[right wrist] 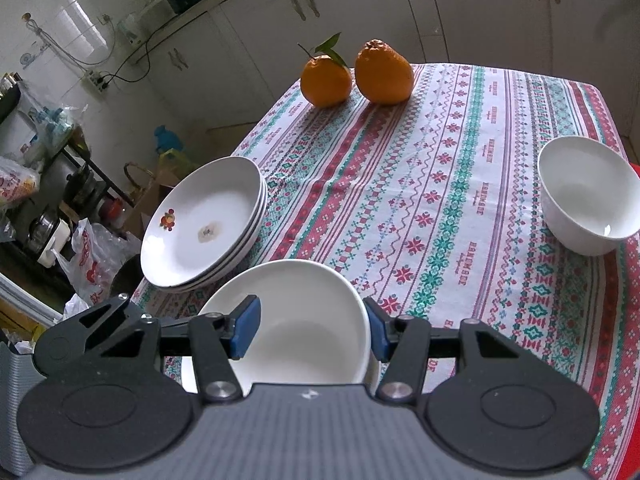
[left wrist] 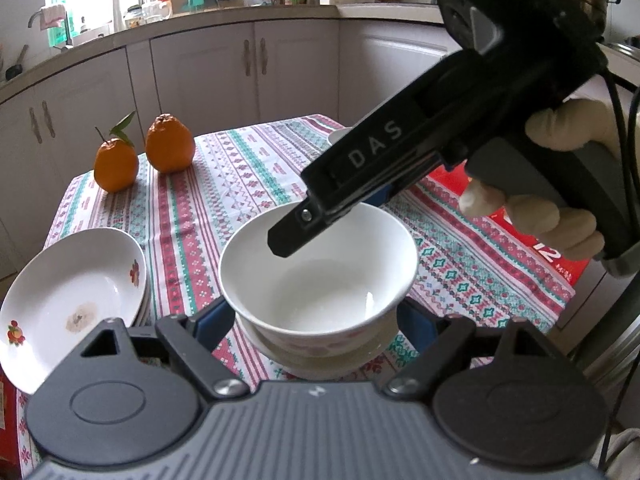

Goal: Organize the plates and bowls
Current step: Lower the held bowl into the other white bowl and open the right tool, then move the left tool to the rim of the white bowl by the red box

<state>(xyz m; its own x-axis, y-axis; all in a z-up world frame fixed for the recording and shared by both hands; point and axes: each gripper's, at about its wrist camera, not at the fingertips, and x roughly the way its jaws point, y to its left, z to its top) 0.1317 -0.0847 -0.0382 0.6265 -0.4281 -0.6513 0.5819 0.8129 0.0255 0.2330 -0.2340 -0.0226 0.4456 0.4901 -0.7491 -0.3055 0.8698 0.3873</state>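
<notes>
The stack of plates (right wrist: 204, 216) sits at the bench's (right wrist: 460, 184) left edge, its rim overhanging the patterned cloth; at least three glossy white shallow plates show, the top one carrying a small flower print. Behind, near the far edge, stand two oranges (right wrist: 326, 80), one with a leaf, touching or nearly so. The middle of the cloth is open. Near the front edge, a smooth white bowl (left wrist: 318, 276) is nested in a second bowl beneath it. The left tool (left wrist: 316, 322) stands wide, its blue pads on either side of this pair, apart from the walls. The right tool (right wrist: 314, 332) is held partly open over the upper bowl, one pad inside the rim and one outside; I cannot tell whether they pinch it. A third white bowl (right wrist: 586, 204) stands alone towards the right edge, well apart, beside a red box (left wrist: 532, 236).
</notes>
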